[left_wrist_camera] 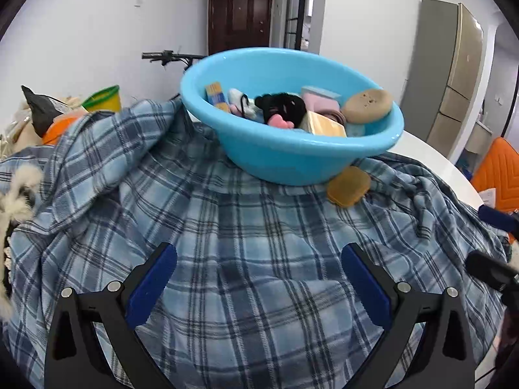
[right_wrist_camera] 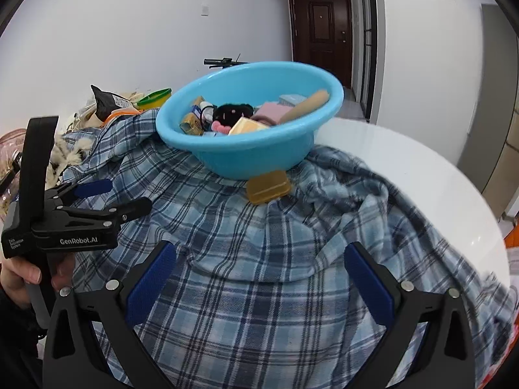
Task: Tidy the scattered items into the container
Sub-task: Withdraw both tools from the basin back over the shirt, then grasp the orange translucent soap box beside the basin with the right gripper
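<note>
Left tongs and right tongs are held wide open, empty, above plaid blanket. Amber soap box remains just beside filled blue basin; judged next to be grasped, dropped in.

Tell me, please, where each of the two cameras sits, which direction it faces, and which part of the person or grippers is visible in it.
Left wrist: sits on the left gripper, looking forward over the plaid cloth toward the blue basin; its two open fingers show.
Right wrist: sits on the right gripper, facing the same basin from further right; its open fingers, the left gripper and the person's hand show.
Shared: basin, cloth, amber soap box, brown door.
</note>
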A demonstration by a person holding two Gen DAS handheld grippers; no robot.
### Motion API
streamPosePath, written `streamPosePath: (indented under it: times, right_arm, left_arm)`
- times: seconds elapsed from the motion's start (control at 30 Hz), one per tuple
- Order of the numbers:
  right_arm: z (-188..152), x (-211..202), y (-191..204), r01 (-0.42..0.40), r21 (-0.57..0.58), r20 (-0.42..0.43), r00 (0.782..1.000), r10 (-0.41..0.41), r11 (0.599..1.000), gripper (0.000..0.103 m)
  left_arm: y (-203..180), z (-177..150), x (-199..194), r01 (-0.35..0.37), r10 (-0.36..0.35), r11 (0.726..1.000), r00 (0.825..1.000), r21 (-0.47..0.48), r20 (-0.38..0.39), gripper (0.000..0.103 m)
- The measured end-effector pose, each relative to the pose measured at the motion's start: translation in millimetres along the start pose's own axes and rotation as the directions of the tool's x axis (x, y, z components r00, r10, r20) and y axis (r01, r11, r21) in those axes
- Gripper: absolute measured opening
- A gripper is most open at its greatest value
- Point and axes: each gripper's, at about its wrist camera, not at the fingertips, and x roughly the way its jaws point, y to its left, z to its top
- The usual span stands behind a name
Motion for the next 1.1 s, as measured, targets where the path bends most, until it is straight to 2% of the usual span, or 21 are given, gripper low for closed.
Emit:
streamPosePath:
  times: [0.17,0.3,0.4,0.47,0.53,0.63,0.73,0.83,0.97,1.1]
  right_arm:
    - [-4,4,-2,-0.044,-0.008,0.000,0.999,0.044,0.999,0.103]
    - [4,1,-11,-0.041,-0.005,0.037,0.998,0.041,0.999,0.103]
    - [15,6,-17,-0.052,-0.009,0.043,0.998,0.052,0.999,0.103]
    - [19,11,-25,-0.071,0.012,0.040,0.997,0.070,0.997,0.103]
    - [20,17,-36,-0.079,0.050,0.042,0.996,0.077,0.996,0.103]
    - [21,25,-51,-0.077,0.079,0.033,0.997,0.075,0.994,0.103]
    - [26,31,-59,-0.057,0.080,0.046,0.998,0.053,0.995,0.103]
    - [35,35,-54,-0.025,0.027,0.094,0.995,0.022,0.999,0.103]
    - [46,55,-29,-0.040,-0.112,0.047,0.998,0.046,0.993,0.103]
    - [49,77,-3,-0.042,-0.239,-0.004,0.999,0.042,0.970,0.103]
  left_arm:
    - [-5,8,-7,-0.038,0.037,0.999,0.998,0.021,0.041,0.103]
    - [-5,11,-9,-0.017,0.016,1.000,0.998,0.020,0.059,0.103]
    - [-6,13,-2,-0.012,0.011,0.999,0.999,0.030,0.041,0.103]
    - [-8,18,4,0.018,-0.019,0.998,1.000,0.062,0.013,0.103]
    - [-11,24,6,0.016,-0.016,0.993,1.000,0.114,0.000,0.103]
    - [-12,28,6,-0.016,0.013,0.986,1.000,0.167,0.022,0.103]
    - [-11,25,9,0.008,-0.012,0.984,1.000,0.176,0.020,0.103]
    - [-13,17,18,0.054,-0.054,0.982,0.999,0.179,-0.003,0.103]
    - [-22,9,27,0.097,-0.094,0.971,0.995,0.217,-0.027,0.103]
    - [-21,9,27,0.099,-0.099,0.968,0.995,0.232,-0.014,0.103]
